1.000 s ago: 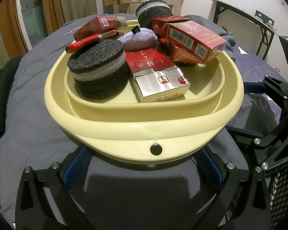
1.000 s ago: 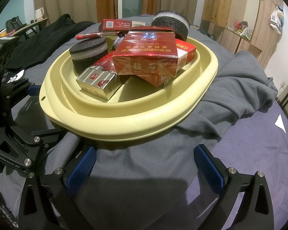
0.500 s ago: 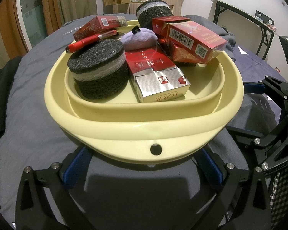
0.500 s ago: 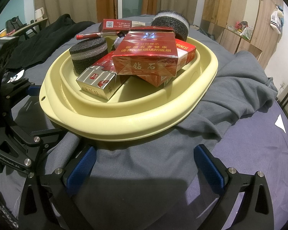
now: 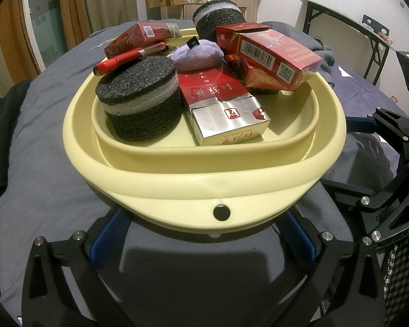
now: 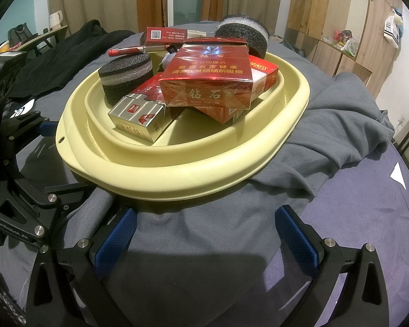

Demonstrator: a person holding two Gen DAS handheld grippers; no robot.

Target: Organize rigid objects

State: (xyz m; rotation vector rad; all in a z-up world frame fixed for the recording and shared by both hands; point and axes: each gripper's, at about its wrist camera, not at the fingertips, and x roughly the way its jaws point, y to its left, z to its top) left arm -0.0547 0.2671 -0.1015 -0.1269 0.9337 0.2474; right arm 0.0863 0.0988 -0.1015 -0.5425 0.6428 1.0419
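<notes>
A pale yellow basin (image 5: 204,182) (image 6: 193,179) sits on grey cloth. In it lie two black foam discs (image 5: 139,100) (image 5: 218,19), several red cigarette packs (image 5: 275,54) (image 6: 207,81), a silver-ended pack (image 5: 229,120) (image 6: 139,120), a red pen (image 5: 128,57) and a purple pouch (image 5: 199,54). My left gripper (image 5: 201,242) is open and empty, its fingers just under the basin's near rim. My right gripper (image 6: 204,234) is open and empty over the cloth, short of the basin.
A crumpled grey garment (image 6: 340,125) lies beside the basin on a dark blue sheet (image 6: 368,218). Black clothing (image 6: 68,51) lies at the left. A black table frame (image 5: 368,35) and wooden cabinets (image 6: 340,13) stand further off.
</notes>
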